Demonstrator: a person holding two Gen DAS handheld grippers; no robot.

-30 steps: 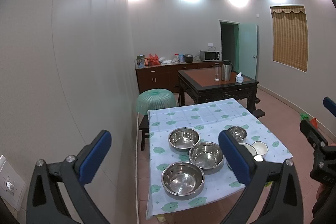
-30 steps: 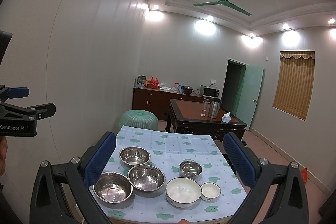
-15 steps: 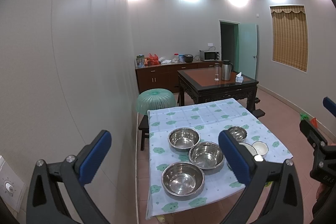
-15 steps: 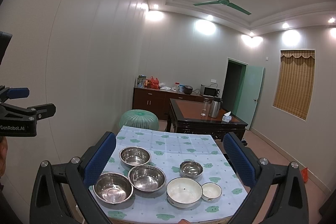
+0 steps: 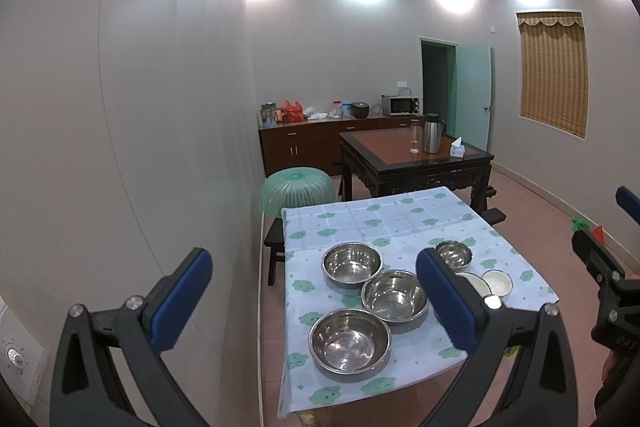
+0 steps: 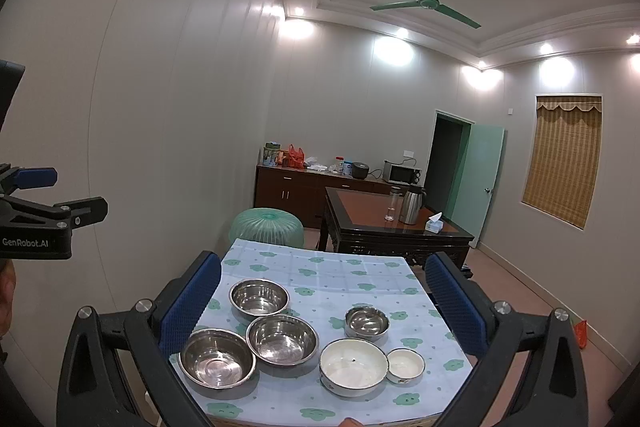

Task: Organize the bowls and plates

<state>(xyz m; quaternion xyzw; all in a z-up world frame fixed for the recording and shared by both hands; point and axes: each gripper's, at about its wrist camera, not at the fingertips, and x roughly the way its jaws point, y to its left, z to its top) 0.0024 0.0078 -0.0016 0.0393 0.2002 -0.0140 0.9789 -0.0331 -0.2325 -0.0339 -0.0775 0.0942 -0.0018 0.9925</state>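
Tablecloth (image 6: 320, 271), large white bowl (image 6: 354, 367) clearer right

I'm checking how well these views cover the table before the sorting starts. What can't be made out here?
- Large white bowl: left wrist view, mostly hidden behind the left gripper's right finger.
- Table's near edge: right wrist view, cut off by the frame bottom.
- Sideboard items: both views, too small to identify.

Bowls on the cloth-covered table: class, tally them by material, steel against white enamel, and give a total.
Steel bowls: 4
White bowls: 2
Total: 6
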